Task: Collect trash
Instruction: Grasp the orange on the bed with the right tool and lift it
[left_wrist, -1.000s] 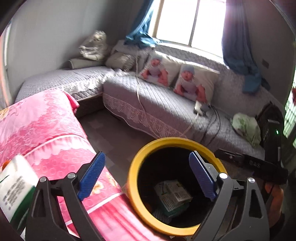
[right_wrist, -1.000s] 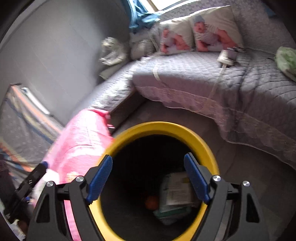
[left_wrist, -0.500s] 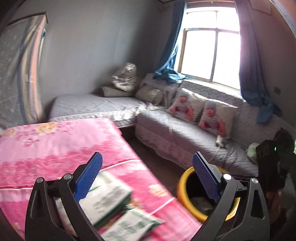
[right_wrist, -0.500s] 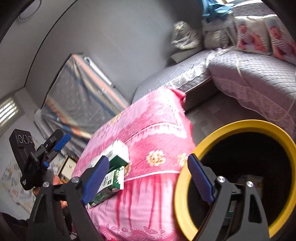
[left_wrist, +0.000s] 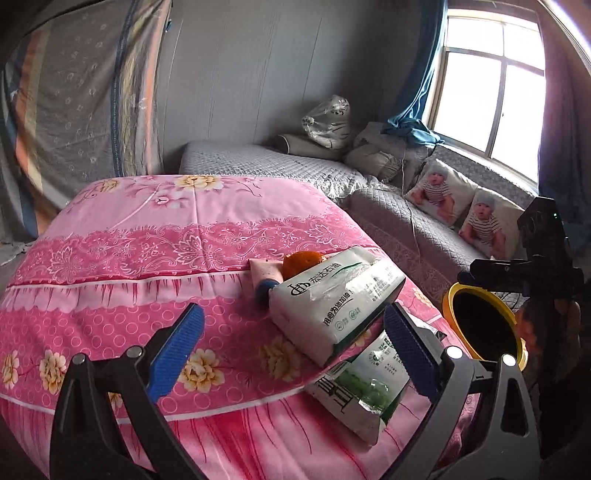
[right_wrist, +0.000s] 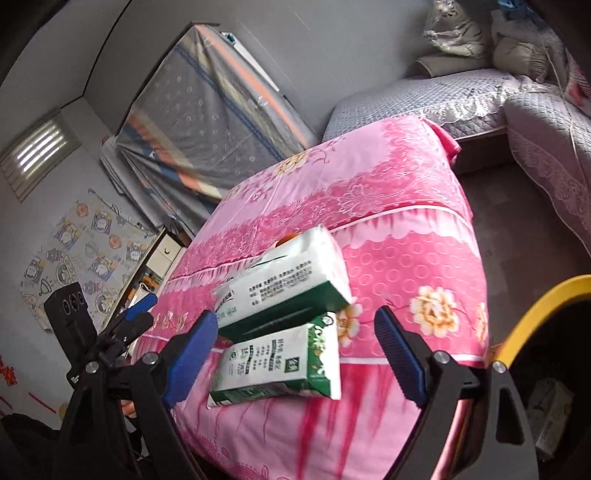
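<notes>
Both my grippers, left (left_wrist: 291, 350) and right (right_wrist: 295, 347), stand wide and empty above the pink bedspread (left_wrist: 147, 240), where two tissue packs (left_wrist: 332, 291) lie stacked. Yellow bin (right_wrist: 535, 314) beside the bed holds a carton (right_wrist: 550, 410). Only the left view shows the orange (left_wrist: 301, 260) and tube (left_wrist: 264, 277). A second ago both grippers hung over the bin.

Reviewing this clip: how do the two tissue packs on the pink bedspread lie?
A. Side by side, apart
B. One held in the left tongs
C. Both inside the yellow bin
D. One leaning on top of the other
D: the larger white tissue pack rests tilted on the smaller green-printed pack near the edge of the pink bedspread; both tongs hold nothing.
</notes>
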